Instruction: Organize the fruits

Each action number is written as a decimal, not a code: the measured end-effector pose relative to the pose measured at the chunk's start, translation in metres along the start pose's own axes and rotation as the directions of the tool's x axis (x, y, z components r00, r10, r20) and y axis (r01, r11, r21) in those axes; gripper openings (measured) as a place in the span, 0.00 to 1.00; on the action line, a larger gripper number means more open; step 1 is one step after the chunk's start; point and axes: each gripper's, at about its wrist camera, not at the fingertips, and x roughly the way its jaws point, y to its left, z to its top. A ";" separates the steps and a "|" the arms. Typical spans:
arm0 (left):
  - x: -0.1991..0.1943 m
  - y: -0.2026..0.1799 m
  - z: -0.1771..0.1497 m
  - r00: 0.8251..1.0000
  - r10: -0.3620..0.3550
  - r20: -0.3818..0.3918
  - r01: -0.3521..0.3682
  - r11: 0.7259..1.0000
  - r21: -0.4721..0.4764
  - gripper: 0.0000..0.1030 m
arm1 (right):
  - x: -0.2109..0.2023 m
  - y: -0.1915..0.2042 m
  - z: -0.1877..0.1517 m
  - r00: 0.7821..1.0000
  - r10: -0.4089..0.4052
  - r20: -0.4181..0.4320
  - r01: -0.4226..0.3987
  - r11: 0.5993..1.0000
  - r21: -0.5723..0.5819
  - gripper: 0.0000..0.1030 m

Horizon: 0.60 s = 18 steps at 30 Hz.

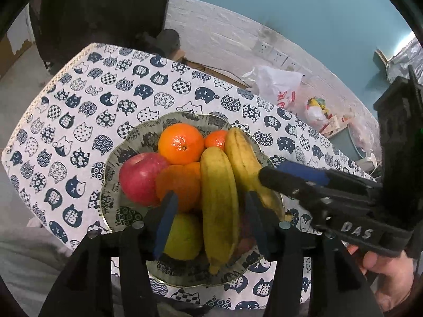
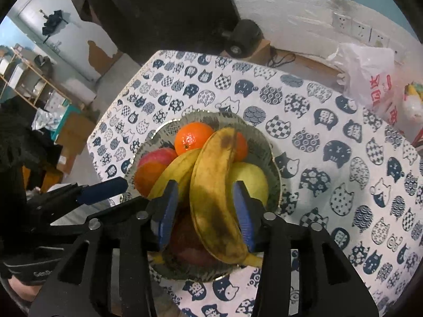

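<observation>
A patterned bowl point(image 1: 137, 137) point(image 2: 264, 142) on the cat-print tablecloth holds a red apple point(image 1: 140, 179), oranges point(image 1: 181, 142) point(image 2: 193, 134), a green fruit point(image 1: 185, 235) point(image 2: 251, 179) and two bananas. My left gripper point(image 1: 210, 211) is open, its pads either side of one banana point(image 1: 218, 206) without touching. My right gripper point(image 2: 206, 211) is open around the spotted banana point(image 2: 214, 192), which lies on top of the pile. The right gripper also shows in the left wrist view point(image 1: 296, 177), over the bowl's right rim.
The tablecloth point(image 1: 79, 111) point(image 2: 343, 158) covers a small table with edges at left and far side. Plastic bags point(image 1: 277, 87) point(image 2: 370, 79) lie at the far right corner. A white wall with sockets point(image 2: 357, 29) stands behind. Boxes and shelves point(image 2: 31, 79) stand left.
</observation>
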 end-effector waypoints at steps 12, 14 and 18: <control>-0.047 -0.030 -0.010 0.993 0.073 0.097 -0.085 0.988 0.126 0.79 | -0.060 0.011 -0.012 0.974 -0.198 0.110 0.205 0.977 -0.055 0.67; -0.055 -0.038 -0.012 0.990 0.083 0.116 -0.101 0.983 0.153 0.79 | -0.069 0.013 -0.016 0.963 -0.237 0.127 0.247 0.967 -0.070 0.70; -0.069 -0.050 -0.014 0.987 0.085 0.139 -0.110 0.976 0.190 0.81 | -0.088 0.016 -0.025 0.945 -0.286 0.158 0.301 0.950 -0.080 0.73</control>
